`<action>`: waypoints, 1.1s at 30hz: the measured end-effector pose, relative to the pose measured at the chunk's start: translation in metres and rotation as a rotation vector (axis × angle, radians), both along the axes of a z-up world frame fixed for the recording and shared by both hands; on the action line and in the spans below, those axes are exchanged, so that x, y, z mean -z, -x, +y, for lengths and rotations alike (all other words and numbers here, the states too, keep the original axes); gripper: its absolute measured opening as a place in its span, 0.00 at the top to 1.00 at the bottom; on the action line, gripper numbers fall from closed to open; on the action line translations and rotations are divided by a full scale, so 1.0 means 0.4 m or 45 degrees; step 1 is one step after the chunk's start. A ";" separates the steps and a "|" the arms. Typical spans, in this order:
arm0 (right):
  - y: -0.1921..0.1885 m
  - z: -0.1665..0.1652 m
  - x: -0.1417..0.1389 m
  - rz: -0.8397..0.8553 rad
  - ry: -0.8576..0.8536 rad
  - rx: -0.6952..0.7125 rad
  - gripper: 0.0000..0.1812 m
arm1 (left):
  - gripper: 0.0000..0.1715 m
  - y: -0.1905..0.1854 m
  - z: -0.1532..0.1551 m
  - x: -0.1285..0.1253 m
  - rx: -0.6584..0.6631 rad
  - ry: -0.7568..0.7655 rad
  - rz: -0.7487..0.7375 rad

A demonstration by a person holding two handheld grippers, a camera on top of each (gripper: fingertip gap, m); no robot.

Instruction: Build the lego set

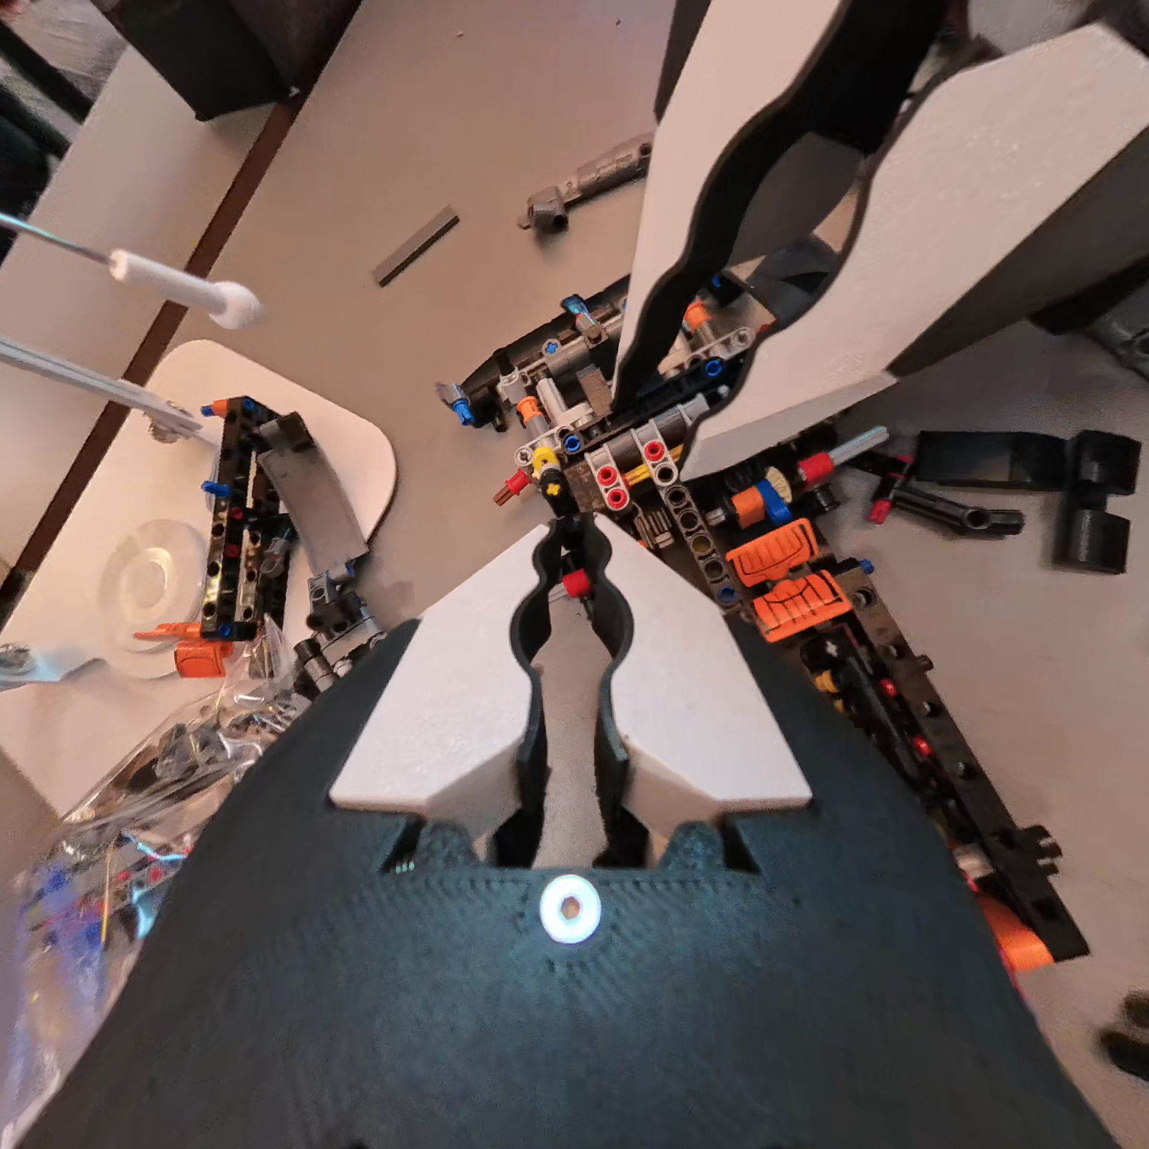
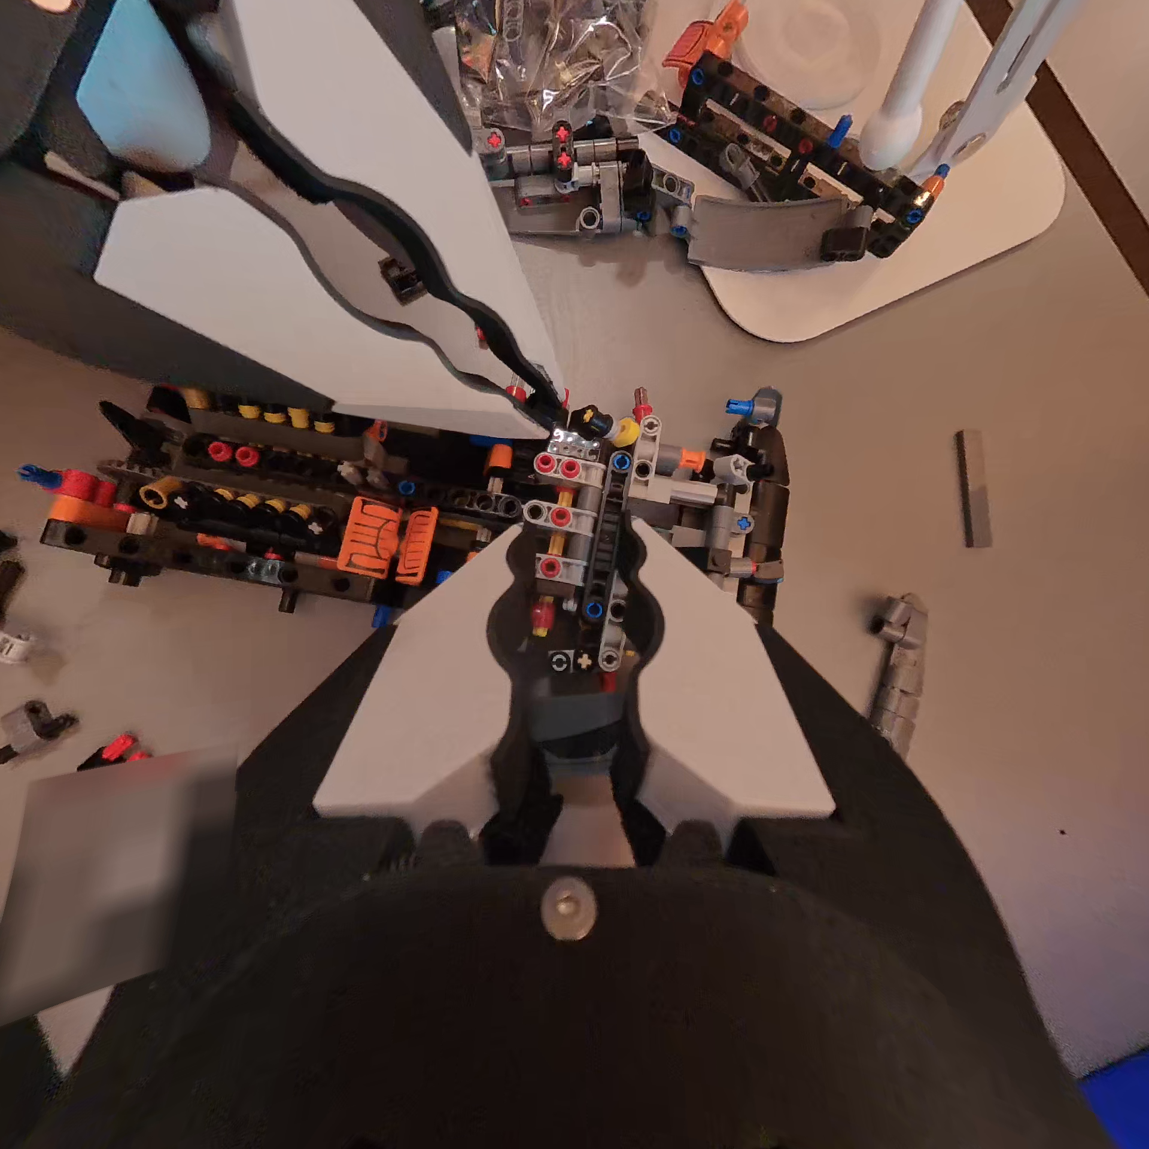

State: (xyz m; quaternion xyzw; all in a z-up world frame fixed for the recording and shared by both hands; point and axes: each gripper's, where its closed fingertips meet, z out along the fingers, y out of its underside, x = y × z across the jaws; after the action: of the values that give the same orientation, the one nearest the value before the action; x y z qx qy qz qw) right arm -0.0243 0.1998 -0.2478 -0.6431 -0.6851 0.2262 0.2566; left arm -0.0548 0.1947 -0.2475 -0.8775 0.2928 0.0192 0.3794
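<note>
A long black Lego chassis (image 1: 883, 702) with two orange seats (image 1: 784, 575) lies on the table; it also shows in the right wrist view (image 2: 205, 497). My left gripper (image 1: 571, 531) is shut on a thin black axle piece (image 1: 562, 497) with a red bush and a yellow end. The piece's tip is at the chassis's grey front frame (image 1: 622, 463). My right gripper (image 2: 578, 528) is shut on the chassis's front section, across a black beam (image 2: 606, 528) and grey frame. The right gripper (image 1: 653, 435) reaches in from the upper right, the left gripper (image 2: 553, 413) from the upper left.
A second black frame with a grey curved panel (image 1: 249, 516) (image 2: 777, 230) rests on a white base plate (image 2: 932, 292). Clear bags of parts (image 1: 155, 777) (image 2: 547, 56) lie beside it. Loose on the table are a grey tile (image 2: 973, 488), a grey link (image 2: 901, 671) and black parts (image 1: 1026, 491). Less than 4 cm separates the two grippers' tips. It is some 12 cm from my right tips to the grey link (image 2: 901, 671). Look for it in the left wrist view (image 1: 583, 180) too.
</note>
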 end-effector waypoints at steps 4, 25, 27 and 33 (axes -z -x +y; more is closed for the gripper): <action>0.004 0.000 0.000 0.025 -0.012 0.036 0.86 | 0.97 0.011 0.003 0.000 -0.105 -0.023 0.090; -0.020 -0.058 -0.004 0.080 0.053 -0.155 0.93 | 0.97 0.042 -0.023 0.004 -0.007 0.070 -0.266; -0.024 -0.061 -0.004 0.088 0.066 -0.180 0.92 | 0.94 0.037 -0.030 0.013 0.012 0.112 -0.282; -0.034 -0.070 -0.004 0.087 0.077 -0.229 0.92 | 0.93 0.008 -0.046 0.015 0.129 0.130 -0.303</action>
State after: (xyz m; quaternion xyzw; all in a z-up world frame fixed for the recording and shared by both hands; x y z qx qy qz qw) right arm -0.0108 0.1718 -0.2461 -0.5783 -0.7238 0.2908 0.2391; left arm -0.0579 0.1764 -0.2536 -0.8757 0.2904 -0.1191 0.3670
